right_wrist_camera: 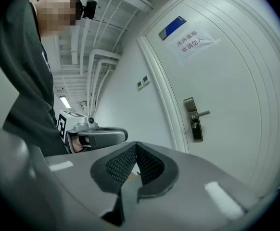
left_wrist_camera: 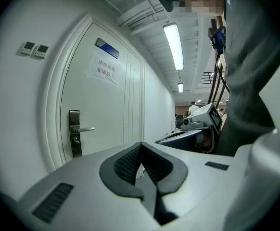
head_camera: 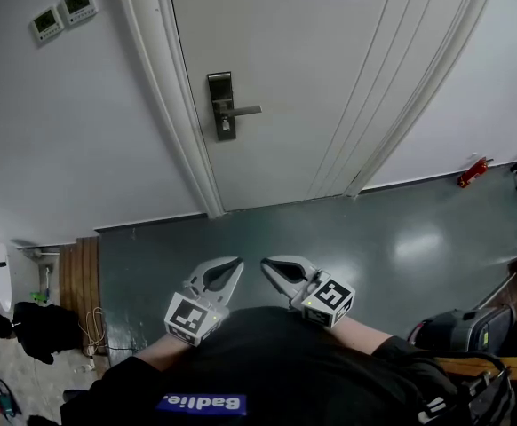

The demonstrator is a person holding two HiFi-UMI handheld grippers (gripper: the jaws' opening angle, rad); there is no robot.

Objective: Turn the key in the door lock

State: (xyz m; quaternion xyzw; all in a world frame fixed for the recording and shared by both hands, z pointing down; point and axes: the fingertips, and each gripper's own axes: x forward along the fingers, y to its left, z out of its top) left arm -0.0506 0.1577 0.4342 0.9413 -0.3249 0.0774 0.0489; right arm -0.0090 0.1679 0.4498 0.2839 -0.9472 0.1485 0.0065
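Note:
A white door (head_camera: 312, 69) carries a dark metal lock plate (head_camera: 222, 105) with a silver lever handle (head_camera: 245, 110). A small keyhole part sits just under the handle; I cannot make out a key. The plate also shows in the left gripper view (left_wrist_camera: 75, 139) and the right gripper view (right_wrist_camera: 194, 120). My left gripper (head_camera: 238, 262) and right gripper (head_camera: 266, 263) are held close to the person's torso, far from the door and tips nearly together. In each gripper's own view, left (left_wrist_camera: 140, 144) and right (right_wrist_camera: 135, 144), the jaws meet at the tips with nothing between them.
Two wall control panels (head_camera: 63, 11) hang left of the door frame. A red object (head_camera: 473, 172) lies by the wall at the right. A wooden board (head_camera: 79, 273) and dark clutter (head_camera: 36, 327) are at the left. A dark bag (head_camera: 463, 331) sits at the lower right.

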